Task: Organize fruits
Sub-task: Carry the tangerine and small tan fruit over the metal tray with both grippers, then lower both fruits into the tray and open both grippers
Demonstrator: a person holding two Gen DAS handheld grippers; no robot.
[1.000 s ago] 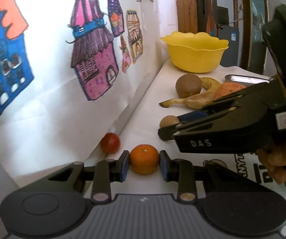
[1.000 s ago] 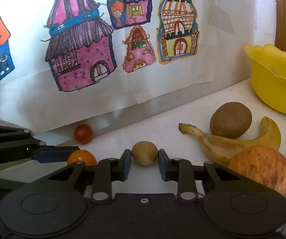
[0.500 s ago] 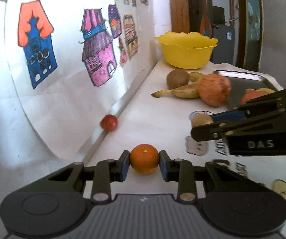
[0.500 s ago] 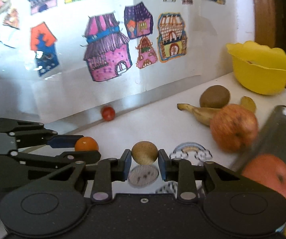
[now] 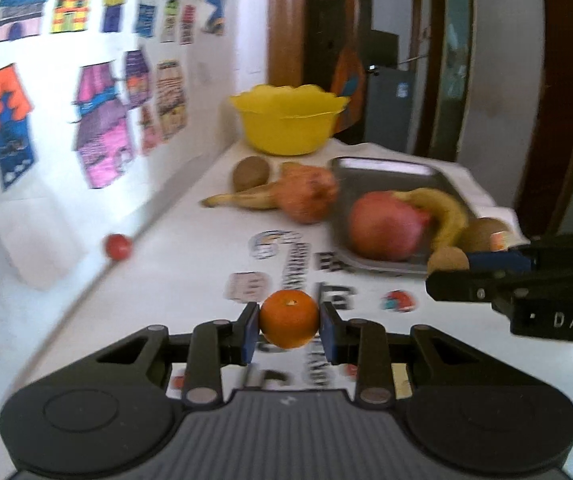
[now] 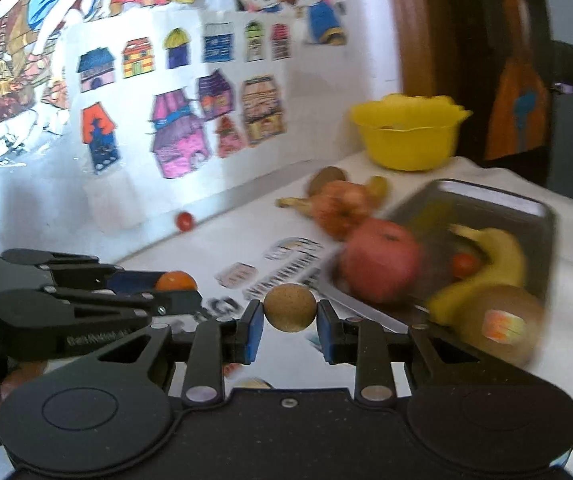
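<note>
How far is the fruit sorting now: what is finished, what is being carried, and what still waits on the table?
Done: the metal tray already holds a red apple, a banana and a small tomato.
In hand: the left gripper holds an orange; the right gripper holds a small brown fruit.
Left: a kiwi, another banana, an apple and a red tomato by the wall.

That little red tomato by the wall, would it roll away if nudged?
Probably. The cherry tomato looks round and smooth, resting on the flat table, so a push would likely send it rolling. The wall beside it might stop it. It looks small, likely light and easily squashed.
</note>
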